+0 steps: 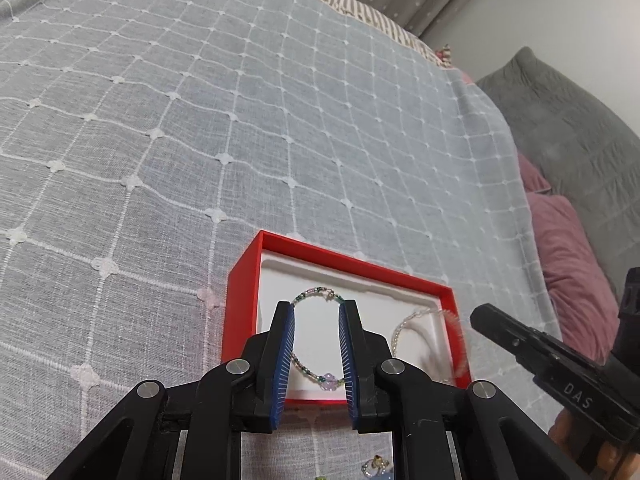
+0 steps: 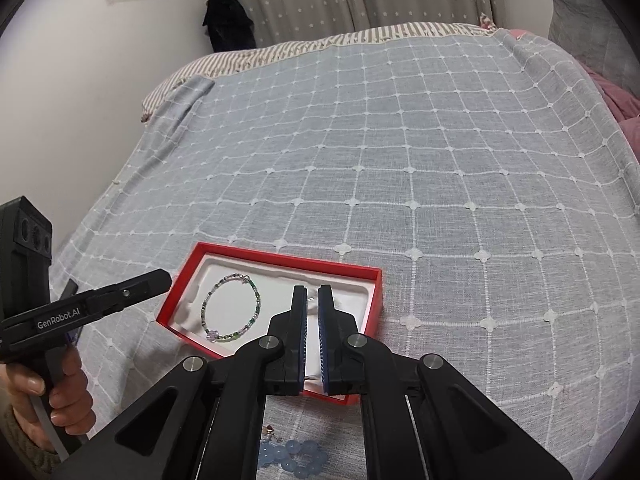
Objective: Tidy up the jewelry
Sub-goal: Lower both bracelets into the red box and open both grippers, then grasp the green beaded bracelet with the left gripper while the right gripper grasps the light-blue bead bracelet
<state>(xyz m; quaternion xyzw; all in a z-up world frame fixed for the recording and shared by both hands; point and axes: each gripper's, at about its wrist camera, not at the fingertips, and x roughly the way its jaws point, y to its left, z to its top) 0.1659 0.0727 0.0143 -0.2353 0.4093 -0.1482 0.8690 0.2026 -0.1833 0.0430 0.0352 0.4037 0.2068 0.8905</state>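
Jewelry is partly sorted: a beaded bracelet of green, clear and lilac beads with a small purple flower [image 2: 231, 309] lies flat in the left half of the shallow red cardboard box with a white moulded insert [image 2: 280, 259], which sits on the grey-blue checked bedspread [image 2: 400, 160]. In the left wrist view a second, pale clear-bead bracelet [image 1: 416, 322] curves over the right half of the box, partly blurred, so whether it is settled there cannot be told. The right gripper [image 2: 312, 308] hangs over that right half with its jaws nearly together; whether they pinch that pale strand is hidden. The left gripper [image 1: 317, 320] hovers at the near edge with jaws apart and nothing between them. Left to do, as I judge: a cluster of round pale-blue beads [image 2: 294, 456] and a small gold-toned piece [image 1: 376, 466] lie on the bedspread just near of the box. Far and right of the box the bed is open; the box's thin raised rim is the edge to clear.
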